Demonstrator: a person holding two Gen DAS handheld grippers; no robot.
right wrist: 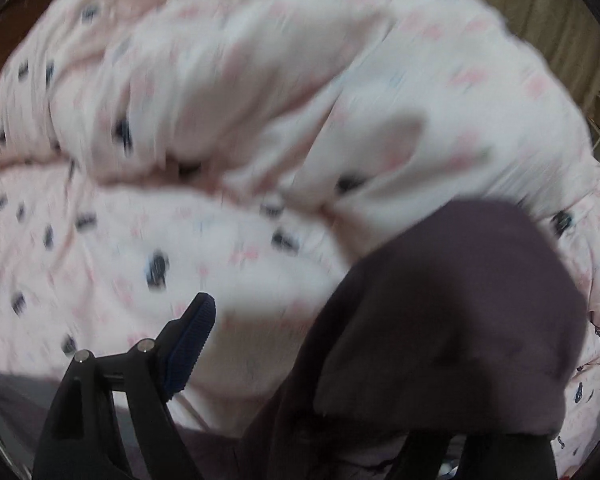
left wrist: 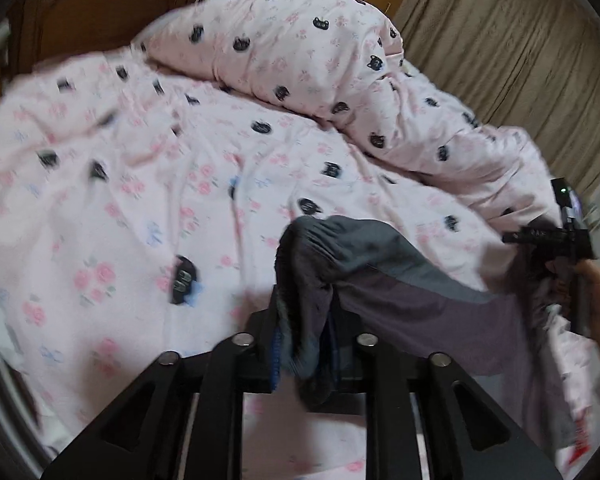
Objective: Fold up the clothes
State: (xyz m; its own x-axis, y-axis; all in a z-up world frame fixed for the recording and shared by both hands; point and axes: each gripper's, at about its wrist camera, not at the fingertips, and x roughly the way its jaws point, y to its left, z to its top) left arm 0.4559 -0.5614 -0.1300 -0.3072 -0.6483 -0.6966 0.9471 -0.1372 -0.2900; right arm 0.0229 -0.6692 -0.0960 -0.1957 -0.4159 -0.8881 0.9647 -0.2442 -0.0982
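Narrow set on the left gripper [left wrist: 304,356], closed on a bunched, gathered edge of the grey and purple garment [left wrist: 400,292], cloth filling the gap and hanging down through it. From that pinch, garment stretched away to the right of the tool, its upper edge running slack toward the right gripper [left wrist: 560,240] and the hand [left wrist: 598,300] behind it at the far right rim. Ahead and to the left of the left tool, a broad, flat stretch of pink printed bed sheet [left wrist: 140,220], wrinkled but bare. Further ahead, a rolled duvet [left wrist: 300,52] in the same print; beyond it a wooden headboard [left wrist: 80,12], and off to the right a beige curtain [left wrist: 500,60]. Wide spread on the right gripper [right wrist: 300,320], nothing pinched: one blue-padded finger [right wrist: 192,340] in clear sight over bare sheet, the other hidden beneath dark purple cloth [right wrist: 460,300] draped over that side. Open sheet ahead and left of this tool, the duvet ridge ahead, the bed's edge curving down at the right. Much motion blur in the right wrist view, so finer folds unreadable.
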